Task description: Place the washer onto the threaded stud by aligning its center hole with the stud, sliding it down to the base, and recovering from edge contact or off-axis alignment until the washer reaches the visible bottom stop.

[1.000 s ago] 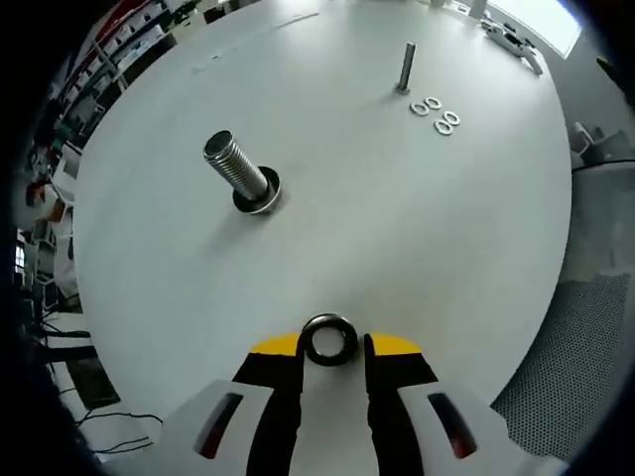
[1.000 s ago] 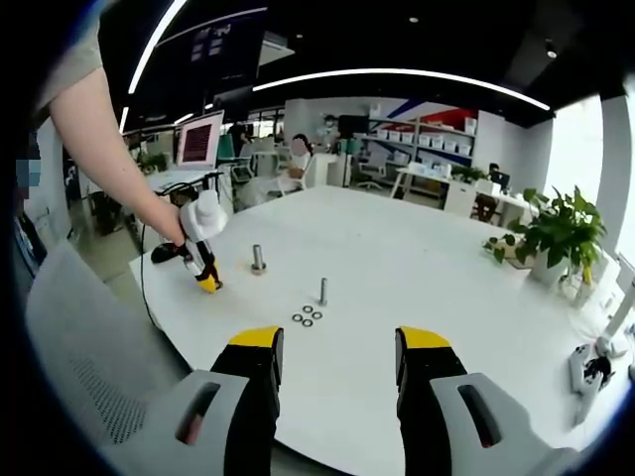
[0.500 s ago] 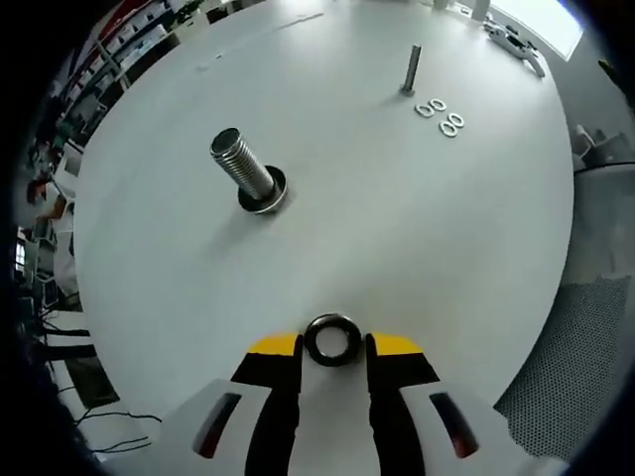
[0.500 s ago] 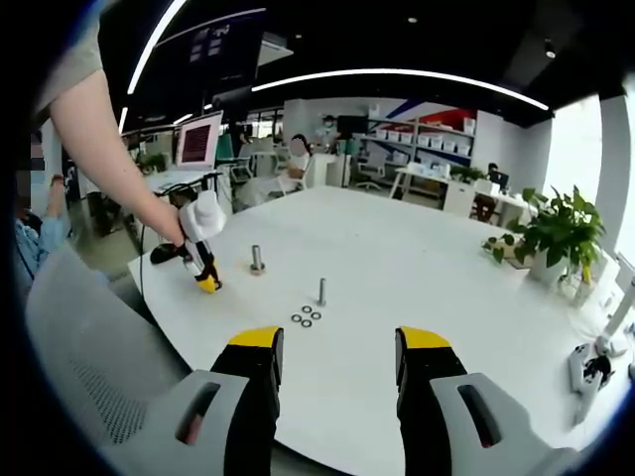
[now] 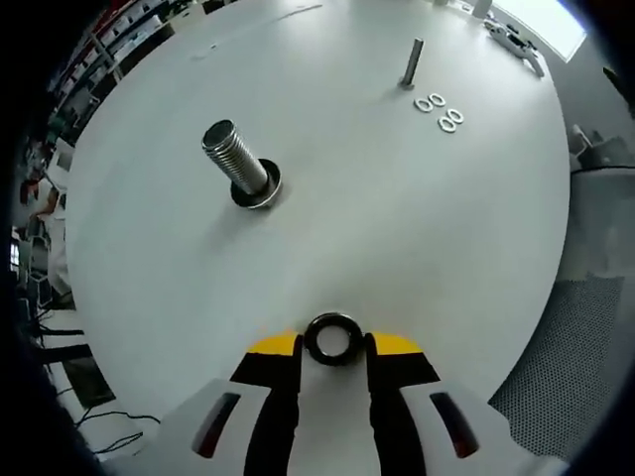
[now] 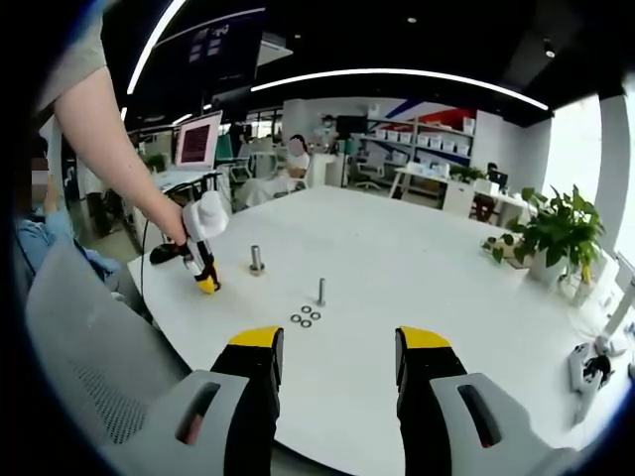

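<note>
A dark round washer [image 5: 332,339] sits clamped in the left tool [image 5: 332,349].

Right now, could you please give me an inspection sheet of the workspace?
Surface: round white table, bare around the parts.
Job's things: dark metal ring washer clamped in the left tongs; large threaded steel stud standing apart on its round base.
Clutter: thin grey upright pin; four small loose silver washers beside it.
Grippers: right tongs open, empty, above the table edge.
Cables: black cables below the table.
Surroundings: office desks; potted green plant.
</note>
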